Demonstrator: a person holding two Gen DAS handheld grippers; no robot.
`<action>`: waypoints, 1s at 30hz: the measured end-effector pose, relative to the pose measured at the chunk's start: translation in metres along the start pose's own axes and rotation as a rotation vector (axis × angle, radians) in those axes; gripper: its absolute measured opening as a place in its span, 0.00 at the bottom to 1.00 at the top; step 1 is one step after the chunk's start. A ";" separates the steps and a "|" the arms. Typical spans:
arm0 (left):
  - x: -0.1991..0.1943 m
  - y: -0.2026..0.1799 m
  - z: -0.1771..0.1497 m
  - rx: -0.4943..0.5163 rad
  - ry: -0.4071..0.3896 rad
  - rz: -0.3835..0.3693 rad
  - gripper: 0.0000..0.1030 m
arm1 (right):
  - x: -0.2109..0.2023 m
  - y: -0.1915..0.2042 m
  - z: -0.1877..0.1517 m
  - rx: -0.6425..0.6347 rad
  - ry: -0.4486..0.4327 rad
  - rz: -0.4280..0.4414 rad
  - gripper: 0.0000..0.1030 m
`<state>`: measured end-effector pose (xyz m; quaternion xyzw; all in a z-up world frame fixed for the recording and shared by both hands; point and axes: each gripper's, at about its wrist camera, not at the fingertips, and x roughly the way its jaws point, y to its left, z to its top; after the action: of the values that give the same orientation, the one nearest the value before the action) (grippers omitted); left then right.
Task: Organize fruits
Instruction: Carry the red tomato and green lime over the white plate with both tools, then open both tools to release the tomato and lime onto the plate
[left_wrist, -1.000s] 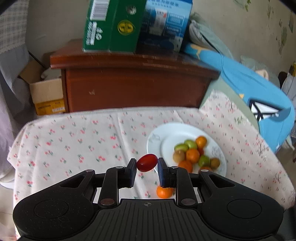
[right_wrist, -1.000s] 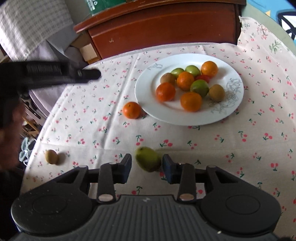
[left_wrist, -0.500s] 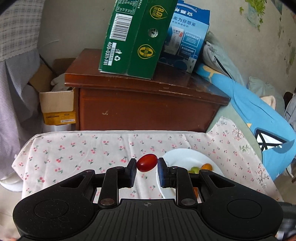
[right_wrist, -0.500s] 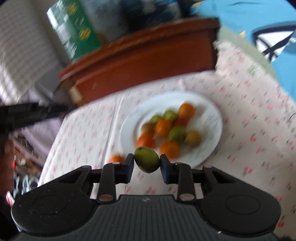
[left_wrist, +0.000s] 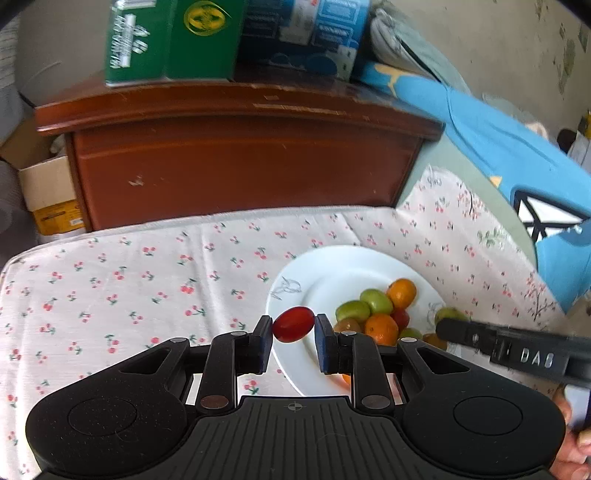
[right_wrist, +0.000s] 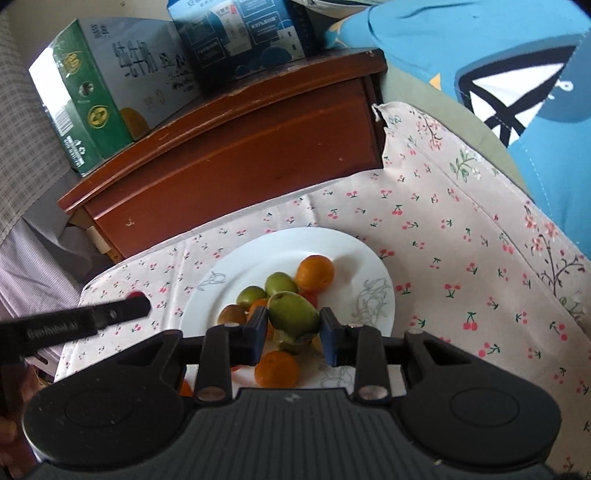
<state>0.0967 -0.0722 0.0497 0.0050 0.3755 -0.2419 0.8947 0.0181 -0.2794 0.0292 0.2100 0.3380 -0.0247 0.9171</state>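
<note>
My left gripper (left_wrist: 293, 328) is shut on a red cherry tomato (left_wrist: 293, 324) and holds it above the left rim of the white plate (left_wrist: 332, 269). My right gripper (right_wrist: 293, 321) is shut on a green fruit (right_wrist: 293, 312) and holds it over the plate (right_wrist: 365, 258), above the pile of orange and green fruits (right_wrist: 314, 275). The same pile (left_wrist: 380, 317) lies on the plate in the left wrist view. The right gripper's side (left_wrist: 517, 354) also shows in the left wrist view, the left gripper's side (right_wrist: 74, 321) in the right wrist view.
The table is covered by a cherry-print cloth (left_wrist: 129, 280). A brown wooden cabinet (left_wrist: 240, 158) stands behind it with a green carton (left_wrist: 166, 40) and a blue carton (left_wrist: 310, 33) on top. Blue fabric (left_wrist: 517, 147) lies at the right. A cardboard box (left_wrist: 44, 192) sits at the left.
Both grippers have moved over the plate with their fruits. The right gripper has carried the green fruit forward above the pile. The left gripper has tilted down and moved right toward the plate's rim.
</note>
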 end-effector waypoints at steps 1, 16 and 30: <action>0.004 -0.002 -0.001 0.004 0.008 -0.002 0.21 | 0.001 -0.001 0.001 0.004 -0.002 -0.004 0.30; 0.038 -0.018 -0.005 0.024 0.059 -0.038 0.25 | 0.027 -0.021 0.011 0.087 0.000 -0.044 0.33; -0.019 -0.020 -0.005 0.021 0.007 0.001 0.51 | -0.001 0.005 0.002 0.032 -0.010 0.016 0.33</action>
<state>0.0733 -0.0804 0.0621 0.0154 0.3760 -0.2455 0.8934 0.0192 -0.2758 0.0332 0.2272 0.3315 -0.0238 0.9154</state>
